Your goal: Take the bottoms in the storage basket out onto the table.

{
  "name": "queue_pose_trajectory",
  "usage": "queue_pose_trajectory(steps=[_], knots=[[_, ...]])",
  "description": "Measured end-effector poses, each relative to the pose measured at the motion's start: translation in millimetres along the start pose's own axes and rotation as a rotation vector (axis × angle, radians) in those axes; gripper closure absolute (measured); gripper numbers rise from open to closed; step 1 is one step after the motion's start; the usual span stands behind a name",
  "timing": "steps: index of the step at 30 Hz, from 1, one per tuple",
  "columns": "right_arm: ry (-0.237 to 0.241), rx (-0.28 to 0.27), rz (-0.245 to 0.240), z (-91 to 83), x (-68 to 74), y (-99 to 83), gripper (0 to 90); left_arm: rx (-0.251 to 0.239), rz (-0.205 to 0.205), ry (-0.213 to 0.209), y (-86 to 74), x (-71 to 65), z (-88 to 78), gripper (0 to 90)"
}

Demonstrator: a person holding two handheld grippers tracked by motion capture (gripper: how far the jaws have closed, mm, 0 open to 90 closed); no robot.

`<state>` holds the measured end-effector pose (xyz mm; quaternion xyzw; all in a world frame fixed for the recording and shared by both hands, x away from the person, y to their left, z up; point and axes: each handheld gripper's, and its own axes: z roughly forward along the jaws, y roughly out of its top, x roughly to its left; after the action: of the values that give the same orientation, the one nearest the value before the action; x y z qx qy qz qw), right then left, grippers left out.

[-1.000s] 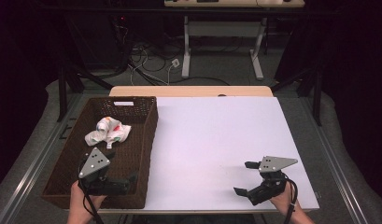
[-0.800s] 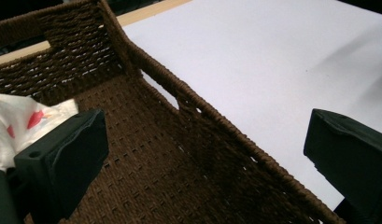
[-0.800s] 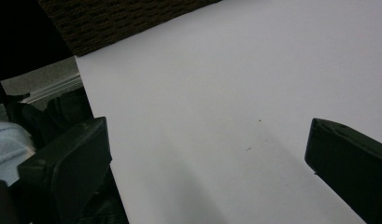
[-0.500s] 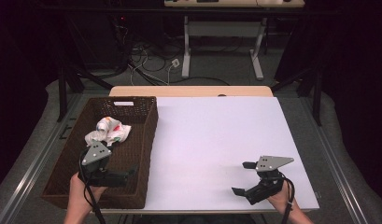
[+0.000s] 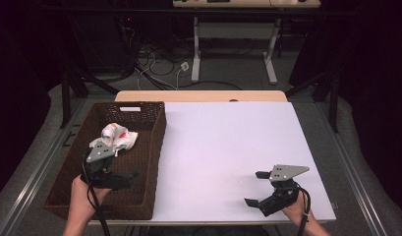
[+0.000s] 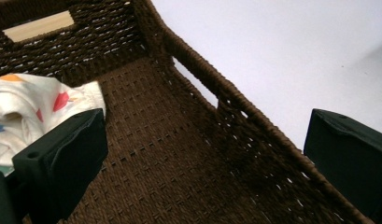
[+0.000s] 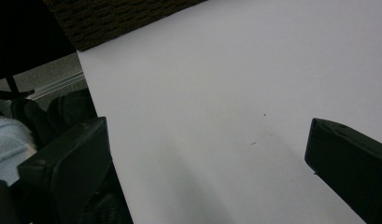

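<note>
A dark brown woven basket (image 5: 157, 147) stands on the left part of the white table top (image 5: 228, 142). In its far half lies a crumpled white cloth (image 5: 119, 138) with red and orange spots. My left gripper (image 5: 126, 179) hangs inside the basket just short of the cloth, open. Its own view shows the wide-apart jaws of the left gripper (image 6: 205, 140) over the basket floor (image 6: 170, 158), with the cloth (image 6: 25, 105) beside the left jaw. My right gripper (image 5: 255, 190) is open, low over the table's near right. The right gripper (image 7: 207, 135) has only bare table between its jaws.
The basket's right wall (image 6: 235, 100) has a handle slot and borders the white surface. A corner of the basket (image 7: 118, 14) lies beyond the right gripper. Dark floor, cables and table legs (image 5: 196, 49) lie beyond the far edge. The table's near edge (image 5: 238, 220) is close to both hands.
My left gripper has moved away from the person, deeper into the basket and closer to the cloth. The right gripper has barely shifted. Both stay open.
</note>
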<state>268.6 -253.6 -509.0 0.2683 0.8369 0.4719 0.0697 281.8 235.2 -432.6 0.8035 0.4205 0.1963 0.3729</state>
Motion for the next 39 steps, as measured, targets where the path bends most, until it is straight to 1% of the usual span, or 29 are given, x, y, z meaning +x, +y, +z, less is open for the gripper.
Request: queue_pose_trajectory(steps=[2,7,9,11,12,15,16,17,18,20,21,22,23,24,25,26,28,29,30,31,33,34,36,38,39], knots=[[0.0,0.0,0.001,0.4,-0.1,0.0,0.0,0.003,-0.006,0.004,0.8,0.8,0.4,0.0],[-0.002,0.005,0.002,3.2,-1.2,0.6,0.0,0.014,-0.013,-0.002,5.3,7.8,3.3,0.0],[-0.004,0.008,-0.002,4.7,-0.7,1.1,0.0,0.032,-0.009,0.005,9.0,12.4,5.7,0.0],[-0.003,0.007,0.001,5.0,0.5,1.3,0.0,0.033,-0.008,0.006,10.1,13.9,6.7,0.0],[0.0,0.013,0.001,5.0,0.2,1.2,0.0,0.041,-0.005,0.008,11.6,15.9,6.8,0.0],[0.004,0.023,0.0,4.9,-0.9,0.8,0.0,0.052,-0.011,0.0,17.1,22.7,9.6,0.0],[0.003,0.014,0.006,5.3,-0.6,0.5,0.0,0.056,-0.018,-0.006,18.5,24.1,10.8,0.0],[0.001,0.014,0.001,5.0,-0.7,0.4,0.0,0.056,-0.016,0.005,19.4,25.2,12.6,0.0],[-0.001,0.015,0.001,4.4,-0.3,0.5,0.0,0.066,-0.02,0.002,21.0,26.0,13.6,0.0],[-0.003,0.014,-0.001,4.0,-0.1,0.4,0.0,0.068,-0.019,0.004,22.2,27.3,15.2,0.0],[-0.001,0.012,0.001,3.3,-0.2,0.0,0.0,0.084,-0.016,0.014,25.5,30.0,18.3,0.0],[0.0,0.012,0.004,3.1,-0.2,-0.2,0.0,0.084,-0.016,0.014,25.5,30.0,18.3,0.0],[0.004,0.022,0.004,2.2,-0.4,-0.3,0.0,0.093,-0.012,0.019,29.7,34.3,21.6,0.0],[0.004,0.022,0.004,2.2,-0.4,-0.3,0.0,0.093,-0.012,0.019,29.7,34.3,21.6,0.0],[-0.004,0.011,0.006,2.3,0.1,-0.9,0.0,0.1,-0.011,0.026,31.8,36.3,23.6,0.0],[-0.003,0.013,0.008,1.1,0.8,-1.1,0.0,0.118,-0.014,0.033,35.5,40.8,27.3,0.0],[-0.006,0.012,0.002,0.5,1.2,-1.0,0.0,0.121,-0.02,0.038,36.9,42.5,29.6,0.0],[-0.006,0.009,0.002,0.2,1.4,-0.6,0.0,0.134,-0.022,0.042,39.3,47.0,32.8,0.0],[-0.006,0.009,0.002,0.2,1.4,-0.6,0.0,0.134,-0.022,0.042,39.3,47.0,32.8,0.0],[-0.002,0.009,0.006,0.5,1.0,-0.6,0.0,0.136,-0.026,0.047,40.0,49.0,34.5,0.0],[-0.008,0.008,0.01,1.4,-0.2,-1.1,0.0,0.141,-0.038,0.039,40.1,53.5,36.9,0.0],[-0.002,0.013,0.017,1.3,-0.5,-1.1,0.0,0.147,-0.038,0.044,40.0,55.0,37.7,0.0],[-0.003,0.018,0.018,1.6,-0.4,-1.4,0.0,0.153,-0.047,0.042,39.3,59.0,39.8,0.0],[-0.003,0.016,0.016,1.5,-0.2,-1.2,0.0,0.156,-0.046,0.045,39.5,59.9,39.9,0.0],[-0.003,0.021,0.011,1.1,-0.8,-1.2,0.0,0.159,-0.053,0.042,40.0,61.8,40.0,0.0]])
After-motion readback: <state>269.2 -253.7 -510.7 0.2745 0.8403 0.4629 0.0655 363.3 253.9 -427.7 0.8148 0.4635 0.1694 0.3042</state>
